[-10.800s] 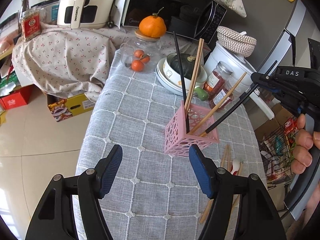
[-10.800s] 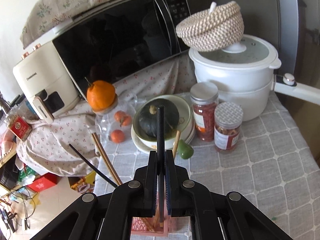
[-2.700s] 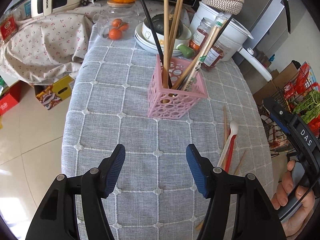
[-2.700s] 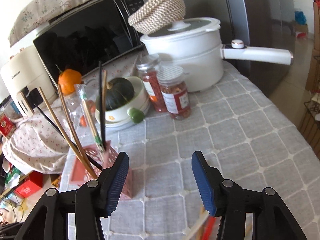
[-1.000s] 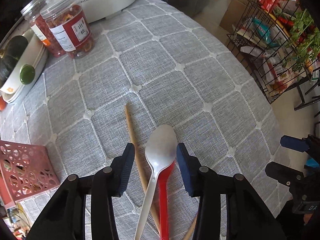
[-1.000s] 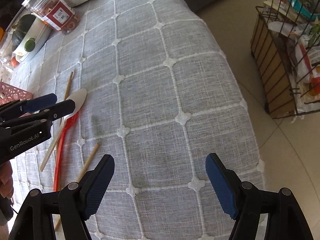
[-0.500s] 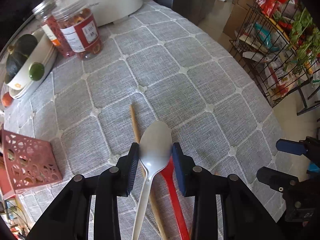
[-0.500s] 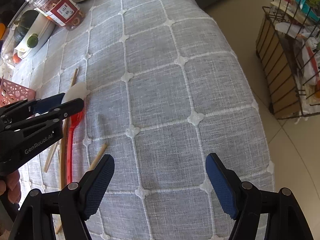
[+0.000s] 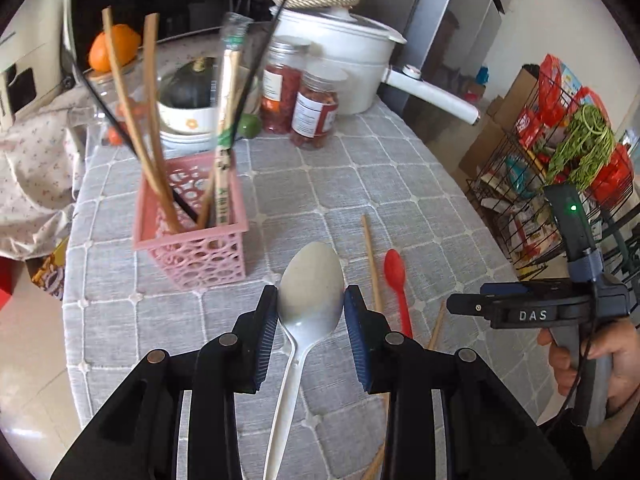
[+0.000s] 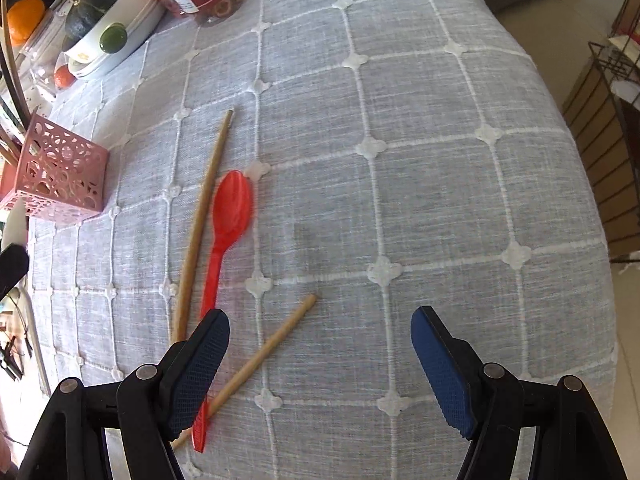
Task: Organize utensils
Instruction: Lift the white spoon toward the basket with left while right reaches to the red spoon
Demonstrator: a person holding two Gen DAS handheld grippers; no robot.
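Utensils half sorted: pink perforated plastic basket (image 9: pixel 192 240) at left on the grey grid tablecloth (image 9: pixel 360 176) already stands several wooden and black chopsticks (image 9: pixel 132 120) upright, leaning on its walls.

Next right, centre of the left wrist view: left gripper (image 9: pixel 311 312) clamped on the bowl of a white plastic spoon (image 9: pixel 310 300), pads on both bowl edges, handle hanging down between the arms. Spoon looks lifted clear of the cloth and sits just beside the basket, so likely headed in; gripping by the bowl leaves the handle end free to drop in first.

Right of that, flat on the cloth: long wooden chopstick (image 10: pixel 200 224), red plastic spoon (image 10: pixel 228 232) just beside it, and a second wooden chopstick (image 10: pixel 260 360) lying across the red handle. Not yet collected.

Far right: right gripper (image 10: pixel 320 368), jaws wide apart, nothing between them, hovering over those leftovers, probably staged for the next pick. Crossed pieces may shift together when one is pulled.
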